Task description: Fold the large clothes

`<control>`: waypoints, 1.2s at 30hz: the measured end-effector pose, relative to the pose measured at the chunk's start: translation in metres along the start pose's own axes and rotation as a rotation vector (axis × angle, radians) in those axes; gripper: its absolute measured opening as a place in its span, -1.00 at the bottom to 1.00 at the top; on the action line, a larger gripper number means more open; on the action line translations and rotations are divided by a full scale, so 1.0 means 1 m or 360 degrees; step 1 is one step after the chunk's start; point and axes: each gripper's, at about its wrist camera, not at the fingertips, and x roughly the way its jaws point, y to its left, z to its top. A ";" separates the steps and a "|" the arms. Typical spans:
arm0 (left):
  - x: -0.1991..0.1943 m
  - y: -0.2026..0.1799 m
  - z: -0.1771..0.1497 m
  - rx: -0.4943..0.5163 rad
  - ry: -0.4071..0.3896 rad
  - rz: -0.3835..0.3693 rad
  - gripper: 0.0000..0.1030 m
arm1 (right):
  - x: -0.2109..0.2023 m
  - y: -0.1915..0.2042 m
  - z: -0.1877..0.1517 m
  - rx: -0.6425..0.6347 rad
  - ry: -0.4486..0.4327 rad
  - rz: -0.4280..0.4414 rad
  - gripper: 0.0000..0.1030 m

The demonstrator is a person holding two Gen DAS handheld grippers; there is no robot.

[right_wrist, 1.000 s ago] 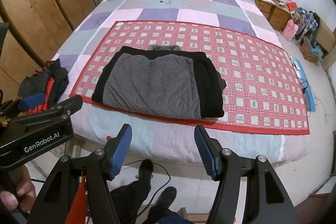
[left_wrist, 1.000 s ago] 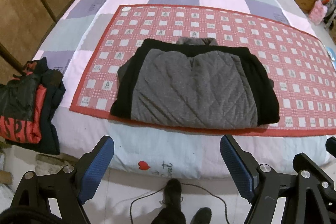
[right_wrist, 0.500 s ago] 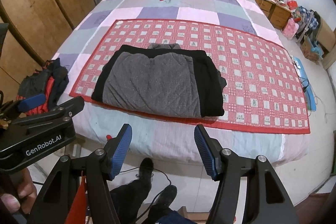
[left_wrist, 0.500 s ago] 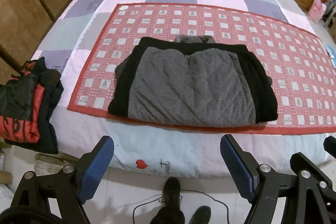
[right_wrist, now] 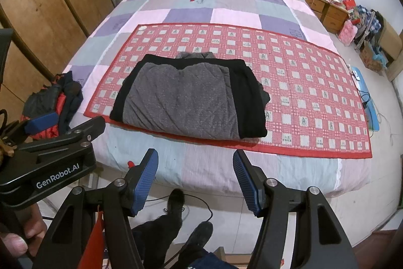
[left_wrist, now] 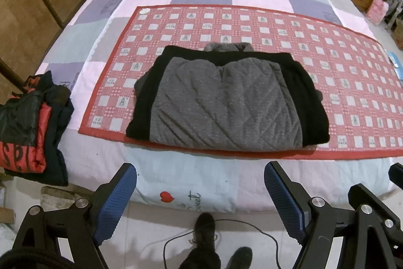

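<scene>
Your left claw (left_wrist: 200, 196) hangs at the bottom of the frame, blue pads wide apart, holding and touching nothing. Your right claw (right_wrist: 195, 179) is likewise spread and empty, low centre of its frame, over the bed's near edge. The folded grey-and-black jacket (left_wrist: 226, 102) lies mid-frame on the red checked mat (left_wrist: 352, 82), long axis left to right, collar toward the top of the frame. The mat lies across the patchwork bed (right_wrist: 226, 6). A red-and-black garment pile (left_wrist: 27, 127) sits at lower left; a cable (left_wrist: 252, 228) and your shoes lie on the floor below the claws
</scene>
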 end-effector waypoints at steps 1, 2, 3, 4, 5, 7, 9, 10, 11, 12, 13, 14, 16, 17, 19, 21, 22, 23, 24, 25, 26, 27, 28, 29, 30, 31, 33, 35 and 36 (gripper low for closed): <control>0.000 -0.002 -0.002 -0.0001 0.0000 0.0000 0.68 | -0.001 -0.001 0.000 -0.0002 -0.0004 -0.0002 0.26; 0.000 0.000 0.000 0.0000 -0.0001 -0.0003 0.68 | -0.002 0.000 0.000 -0.0003 -0.0006 -0.0003 0.26; -0.001 -0.002 -0.001 0.0001 -0.0001 -0.0003 0.68 | -0.004 -0.001 -0.001 -0.0002 -0.0007 -0.0002 0.26; 0.000 -0.002 -0.001 0.0001 0.0000 -0.0004 0.68 | -0.004 0.000 0.000 -0.0001 -0.0005 -0.0002 0.26; 0.000 0.000 0.000 0.0001 0.0000 -0.0002 0.68 | -0.005 -0.001 -0.001 -0.0001 -0.0005 0.0000 0.26; -0.002 -0.004 -0.001 0.0005 -0.0002 -0.0001 0.68 | -0.004 0.000 -0.001 -0.0004 -0.0006 -0.0005 0.26; -0.002 -0.002 0.001 0.0002 0.0001 -0.0004 0.68 | -0.004 0.000 0.000 -0.0004 -0.0006 -0.0003 0.26; -0.002 -0.003 0.000 0.0001 0.0000 -0.0002 0.68 | -0.004 0.000 0.000 -0.0003 -0.0006 -0.0001 0.26; -0.002 -0.002 0.001 0.0000 -0.0002 0.0002 0.68 | -0.005 0.000 0.000 -0.0004 -0.0007 -0.0001 0.26; -0.002 -0.004 -0.001 0.0000 -0.0006 0.0006 0.68 | -0.004 0.001 0.000 -0.0003 -0.0007 -0.0004 0.26; -0.002 -0.004 -0.001 0.0001 -0.0003 0.0002 0.68 | -0.003 0.002 0.001 0.0000 -0.0007 -0.0006 0.26; -0.003 -0.003 0.001 0.0000 -0.0003 0.0001 0.68 | -0.004 0.001 0.000 -0.0002 -0.0009 -0.0006 0.26; -0.004 -0.003 0.001 -0.0002 -0.0009 0.0004 0.70 | -0.003 0.003 0.001 0.0002 -0.0005 -0.0006 0.26; -0.005 -0.003 0.001 -0.0002 -0.0012 0.0000 0.71 | -0.004 0.003 0.000 0.0000 -0.0004 -0.0004 0.26; -0.008 -0.003 0.001 -0.0003 -0.0026 -0.0007 0.72 | -0.004 0.004 0.001 0.0000 -0.0006 -0.0005 0.26; -0.009 -0.001 0.002 0.0006 -0.0035 -0.0015 0.72 | -0.006 0.004 0.001 -0.0003 -0.0006 -0.0004 0.26; -0.011 -0.003 0.001 0.0009 -0.0040 -0.0015 0.72 | -0.006 0.005 0.001 -0.0004 -0.0005 -0.0004 0.26; -0.012 -0.002 0.000 0.0009 -0.0042 -0.0010 0.72 | -0.008 0.004 0.000 -0.0007 -0.0004 -0.0005 0.26; -0.011 0.001 0.001 0.0008 -0.0040 -0.0013 0.72 | -0.006 0.005 0.001 -0.0003 -0.0005 -0.0005 0.26; -0.012 0.000 0.000 0.0004 -0.0035 -0.0013 0.72 | -0.006 0.005 0.001 -0.0002 -0.0006 -0.0004 0.26; -0.012 0.003 0.001 -0.0001 -0.0033 -0.0014 0.72 | -0.006 0.005 0.001 -0.0002 -0.0005 -0.0003 0.26; -0.012 0.005 0.001 -0.0007 -0.0034 -0.0018 0.72 | -0.006 0.006 0.001 -0.0002 -0.0006 -0.0004 0.26; -0.012 0.008 0.002 -0.0011 -0.0034 -0.0015 0.72 | -0.007 0.005 0.000 -0.0003 -0.0008 -0.0004 0.26; -0.012 0.010 0.002 -0.0015 -0.0036 -0.0009 0.72 | -0.007 0.006 0.000 -0.0004 -0.0010 -0.0004 0.26; -0.013 0.012 0.001 -0.0018 -0.0036 -0.0007 0.72 | -0.007 0.006 0.000 -0.0004 -0.0008 -0.0003 0.26; -0.012 0.014 0.001 -0.0020 -0.0035 -0.0007 0.72 | -0.007 0.006 0.000 -0.0004 -0.0008 -0.0003 0.26; -0.012 0.015 0.001 -0.0022 -0.0036 -0.0007 0.72 | -0.005 0.008 0.001 -0.0002 -0.0007 -0.0006 0.26; -0.013 0.016 0.000 -0.0024 -0.0037 -0.0006 0.72 | -0.007 0.008 0.001 -0.0005 -0.0009 -0.0005 0.26; -0.013 0.017 -0.001 -0.0025 -0.0037 -0.0005 0.72 | -0.007 0.010 0.001 -0.0007 -0.0010 -0.0005 0.26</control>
